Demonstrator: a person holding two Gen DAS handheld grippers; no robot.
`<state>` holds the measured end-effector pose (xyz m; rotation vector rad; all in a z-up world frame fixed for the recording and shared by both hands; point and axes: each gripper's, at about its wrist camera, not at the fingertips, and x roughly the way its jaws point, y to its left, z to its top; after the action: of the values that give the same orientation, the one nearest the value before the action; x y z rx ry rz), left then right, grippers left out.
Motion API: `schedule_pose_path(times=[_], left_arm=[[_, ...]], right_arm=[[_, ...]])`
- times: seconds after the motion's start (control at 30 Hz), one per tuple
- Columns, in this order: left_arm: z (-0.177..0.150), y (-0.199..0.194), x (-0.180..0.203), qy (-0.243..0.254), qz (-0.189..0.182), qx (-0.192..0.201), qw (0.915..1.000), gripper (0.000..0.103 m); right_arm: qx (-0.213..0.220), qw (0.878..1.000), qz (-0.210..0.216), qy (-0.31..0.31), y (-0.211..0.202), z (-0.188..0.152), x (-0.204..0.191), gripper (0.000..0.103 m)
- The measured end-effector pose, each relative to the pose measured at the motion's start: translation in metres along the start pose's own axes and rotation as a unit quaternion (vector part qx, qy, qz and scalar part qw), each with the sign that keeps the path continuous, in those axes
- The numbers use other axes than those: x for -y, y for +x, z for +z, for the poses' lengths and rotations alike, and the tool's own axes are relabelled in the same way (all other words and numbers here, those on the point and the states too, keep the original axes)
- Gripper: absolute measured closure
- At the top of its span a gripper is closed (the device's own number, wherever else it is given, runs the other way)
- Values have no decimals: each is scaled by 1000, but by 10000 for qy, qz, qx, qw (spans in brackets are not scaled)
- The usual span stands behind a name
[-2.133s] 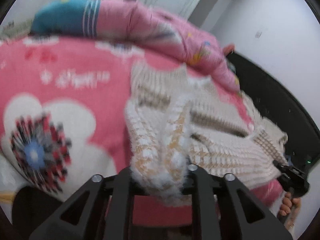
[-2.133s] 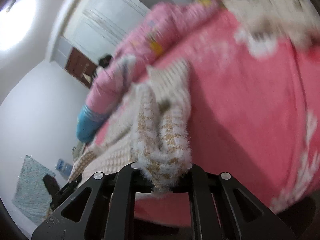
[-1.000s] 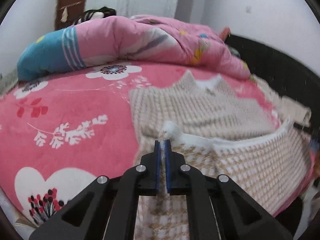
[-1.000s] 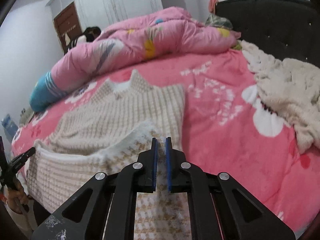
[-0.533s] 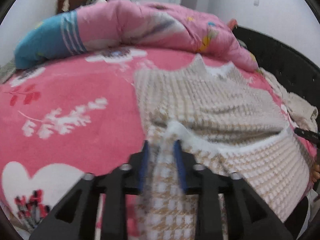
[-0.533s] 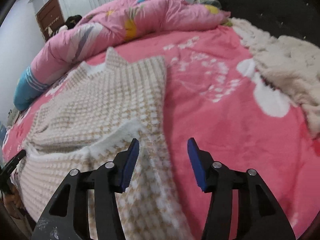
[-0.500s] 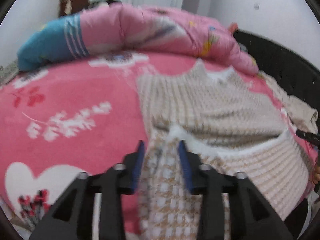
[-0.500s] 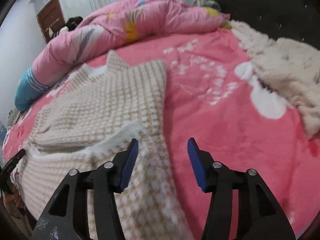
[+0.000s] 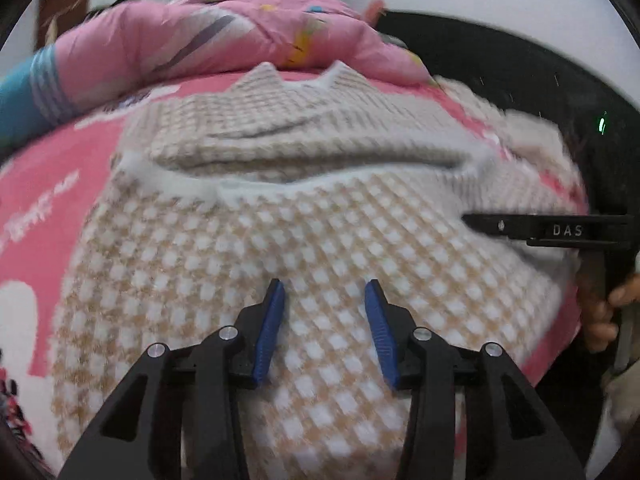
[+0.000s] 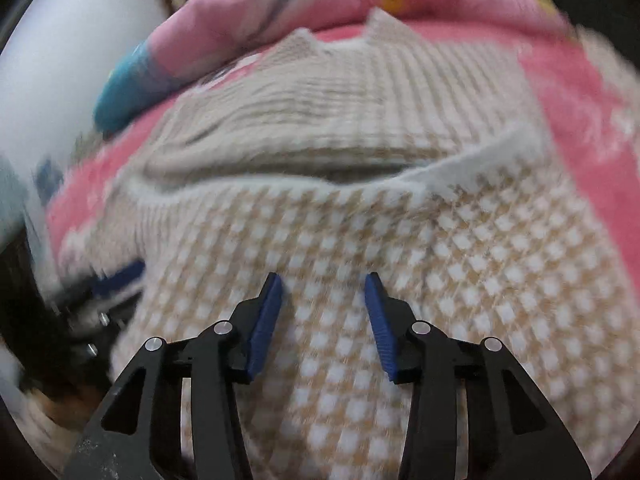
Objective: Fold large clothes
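- The bed sheet [image 9: 60, 184], bright pink with white flower prints, fills the scene from near edge to far.
- A pink quilt [image 9: 224, 36] with a blue end lies bunched along the far side, with the dark headboard [image 9: 500, 68] off to the right.
- Here's the sweater [image 9: 320, 240], beige and white checked knit, spread in the middle of the sheet; its near part is folded over the far part, white-trimmed hem lying across the middle, collar points at the far end.
- Left gripper [image 9: 324, 320]: blue pads partly apart above the folded near layer, nothing pinched between them.
- Right gripper [image 10: 322, 314]: jaws closing, yet a gap shows; only knit beneath, not clamped.
- In the left view, at the sweater's right edge, a hand [image 9: 604, 312] holds the right gripper's black handle.
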<state>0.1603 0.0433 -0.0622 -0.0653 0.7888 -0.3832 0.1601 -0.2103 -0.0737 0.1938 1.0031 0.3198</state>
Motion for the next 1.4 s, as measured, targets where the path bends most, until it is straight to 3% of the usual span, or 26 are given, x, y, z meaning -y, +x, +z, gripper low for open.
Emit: schedule_pose_path(times=[0.1, 0.2, 0.3, 0.33, 0.4, 0.47, 0.53, 0.63, 0.67, 0.73, 0.8, 0.87, 0.93, 1.0, 1.07, 1.13, 1.17, 1.2, 1.27, 1.33, 1.4], left_arm=[[8, -21, -3, -168, -75, 130, 9997, 62], [15, -37, -6, -89, -244, 420, 9988, 62], [25, -8, -19, -298, 495, 83, 9983, 62], [24, 7, -31, -499, 561, -36, 9972, 62], [20, 15, -42, -724, 423, 59, 9965, 60], [22, 6, -35, -592, 483, 112, 9970, 60], [24, -14, -35, -576, 312, 340, 9973, 60], [23, -27, -55, -776, 569, 531, 9939, 60], [23, -21, -70, -985, 754, 400, 9915, 62], [20, -7, -95, -1497, 424, 168, 9877, 67], [18, -7, -99, -1551, 327, 227, 9871, 67], [19, -16, -94, -1429, 436, 218, 9885, 67], [17, -37, -87, -1358, 491, 406, 9887, 66], [12, -56, -75, -1262, 200, 632, 9898, 64], [6, -66, -49, -819, -92, 727, 9939, 61], [-7, -64, -26, -378, -97, 579, 9976, 56], [-11, -55, -20, -322, -36, 423, 9986, 56], [-19, -40, -19, -348, 85, 163, 9992, 56], [-29, -30, -25, -527, 45, 190, 9984, 56], [-26, -34, -27, -640, 4, 269, 9976, 56], [-24, -39, -26, -621, 73, 268, 9977, 56]], right_arm=[[164, 9991, -242, -301, -28, -1, -19, 70], [302, 9982, 15, -521, -41, -2, -38, 71], [209, 9968, -257, -730, -8, 9, -51, 71], [92, 9961, -445, -753, 12, 10, -47, 72], [-27, 9962, -507, -709, 39, 12, -40, 70], [-60, 9973, -421, -601, 25, 17, -43, 70], [66, 9972, -444, -592, 1, 22, -44, 71], [560, 9927, -970, -457, -30, 31, -27, 71], [544, 9921, -1086, -318, -28, 32, -18, 71], [124, 9886, -1502, 52, 3, 33, 23, 71], [72, 9940, -1028, 366, 12, 27, 47, 74], [204, 9936, -1066, 311, -10, 28, 34, 75], [389, 9961, -772, 200, -37, 21, 17, 71], [580, 9970, -455, -243, -57, 11, -12, 70], [630, 9920, -161, -1083, -72, -10, -52, 67], [517, 9835, -60, -1735, -63, -30, -80, 65], [270, 9802, -215, -1951, -49, -40, -87, 65], [14, 9790, -450, -1988, -28, -50, -89, 65], [-91, 9806, -456, -1906, 0, -52, -78, 65], [-109, 9871, -194, -1588, -8, -42, -71, 65], [-69, 9892, -209, -1452, -27, -32, -73, 65]])
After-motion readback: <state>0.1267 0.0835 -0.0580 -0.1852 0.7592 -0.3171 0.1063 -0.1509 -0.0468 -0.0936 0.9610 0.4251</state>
